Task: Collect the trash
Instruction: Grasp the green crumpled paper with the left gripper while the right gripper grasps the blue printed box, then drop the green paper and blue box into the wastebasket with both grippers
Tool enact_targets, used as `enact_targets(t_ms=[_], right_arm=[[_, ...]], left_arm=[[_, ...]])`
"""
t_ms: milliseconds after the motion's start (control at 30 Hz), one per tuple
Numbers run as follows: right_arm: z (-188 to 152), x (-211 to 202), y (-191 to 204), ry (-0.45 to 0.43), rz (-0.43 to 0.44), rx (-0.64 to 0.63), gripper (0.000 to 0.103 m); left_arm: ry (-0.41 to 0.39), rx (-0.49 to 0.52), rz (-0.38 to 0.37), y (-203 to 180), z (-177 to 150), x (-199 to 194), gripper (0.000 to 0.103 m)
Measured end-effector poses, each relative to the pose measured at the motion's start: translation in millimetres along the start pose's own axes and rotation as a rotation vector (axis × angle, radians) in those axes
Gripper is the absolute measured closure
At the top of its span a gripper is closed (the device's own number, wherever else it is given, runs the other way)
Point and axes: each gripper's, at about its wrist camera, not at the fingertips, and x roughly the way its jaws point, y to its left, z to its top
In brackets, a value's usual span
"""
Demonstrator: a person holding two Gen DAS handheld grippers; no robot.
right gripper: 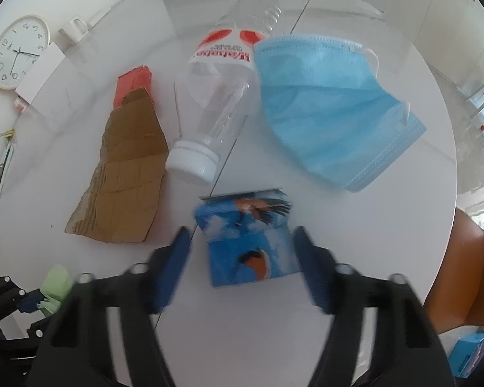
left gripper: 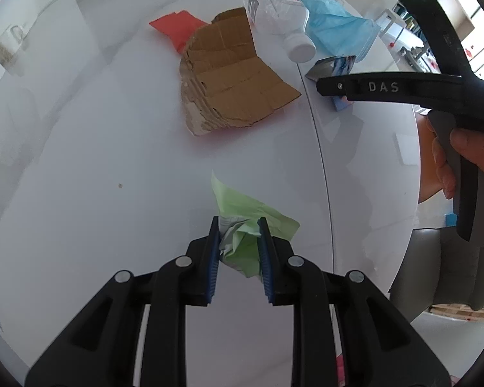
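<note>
My left gripper is shut on a crumpled green paper just above the white table; the paper also shows at the lower left of the right wrist view. My right gripper is open, its fingers on either side of a small blue printed carton lying on the table. Beyond lie a torn brown cardboard piece, a red paper, a clear plastic bottle with a white cap, and a blue face mask. The same items show in the left wrist view: cardboard, bottle, mask.
The round table's edge curves on the right. A wall clock and a white mug stand beyond the table at the left. A grey chair is beside the table in the left wrist view.
</note>
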Motion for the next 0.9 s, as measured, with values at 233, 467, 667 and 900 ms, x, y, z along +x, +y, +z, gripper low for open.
enact_targets(t_ms=[233, 467, 667, 900], right_arm=[[-17.7, -13.5, -2.1, -0.011, 0.007, 0.022, 0.051], [-66.3, -69.7, -7.3, -0.053, 0.009, 0.038, 0.051], [-135.0, -113.8, -18.7, -0.027, 0.010, 0.069, 0.051], [-213.1, -130.6, -42.7, 0.020, 0.007, 0.118, 0.051]], left_arm=[[-0.006, 0.024, -0.001, -10.0, 1.5, -5.6, 0.081], [-0.016, 0.068, -0.010, -27.6, -8.6, -17.4, 0.081], [-0.032, 0.134, -0.032, -53.0, -19.5, -39.8, 0.081], [-0.015, 0.281, -0.139, -133.7, -44.0, -49.7, 0.081]])
